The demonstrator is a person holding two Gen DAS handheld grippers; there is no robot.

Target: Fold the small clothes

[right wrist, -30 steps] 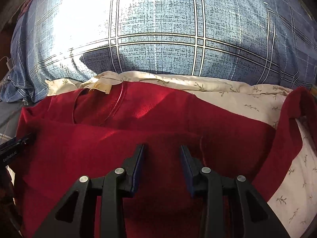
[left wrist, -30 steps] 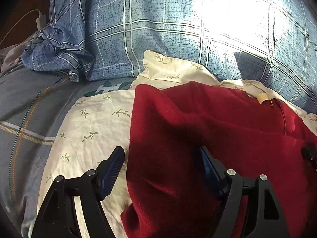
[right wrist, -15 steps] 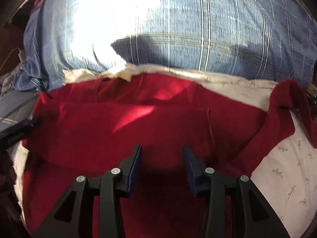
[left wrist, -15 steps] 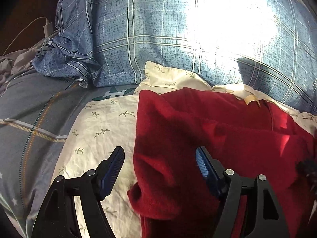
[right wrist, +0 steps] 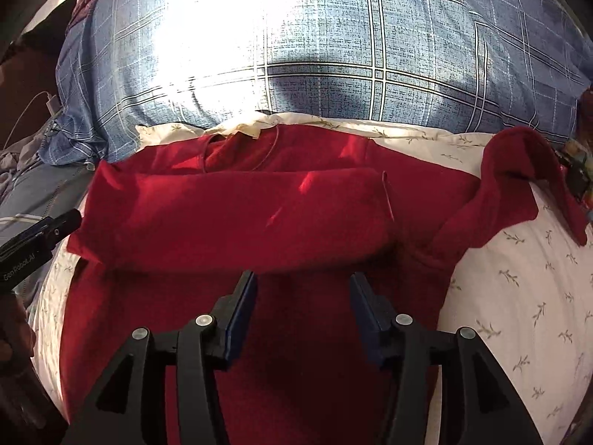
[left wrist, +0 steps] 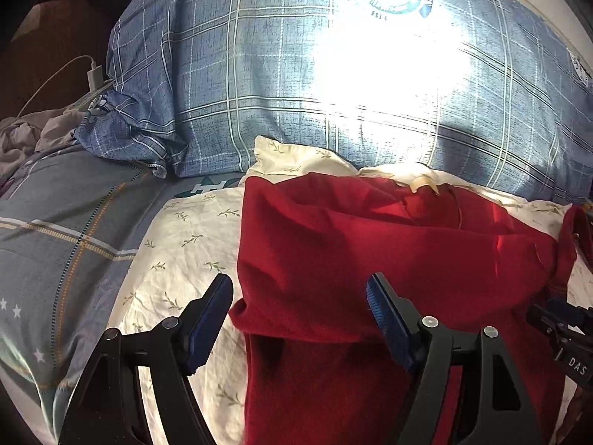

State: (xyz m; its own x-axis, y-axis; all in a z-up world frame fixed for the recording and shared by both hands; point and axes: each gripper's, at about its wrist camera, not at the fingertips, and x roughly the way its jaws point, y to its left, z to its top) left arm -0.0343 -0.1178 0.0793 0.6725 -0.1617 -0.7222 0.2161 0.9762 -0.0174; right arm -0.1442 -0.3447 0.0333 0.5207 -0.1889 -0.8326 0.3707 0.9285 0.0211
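A dark red sweater (left wrist: 370, 252) lies on a cream leaf-print sheet (left wrist: 174, 252), collar toward the pillow. Its left sleeve is folded across the chest as a band (right wrist: 241, 215). Its right sleeve (right wrist: 526, 185) lies spread out to the right. My left gripper (left wrist: 300, 307) is open and empty, over the sweater's left edge. My right gripper (right wrist: 304, 304) is open and empty, just below the folded band. The left gripper also shows at the left edge of the right wrist view (right wrist: 37, 241).
A large blue plaid pillow (left wrist: 333, 92) lies behind the sweater. A grey striped blanket (left wrist: 55, 241) is to the left. A white charger and cable (left wrist: 92, 74) lie at far left. Colourful items (right wrist: 578, 170) sit at the right edge.
Both grippers have drawn back from the sweater, toward the near side. The right gripper's jaws have opened wider. The folded sleeve band stays lying across the chest.
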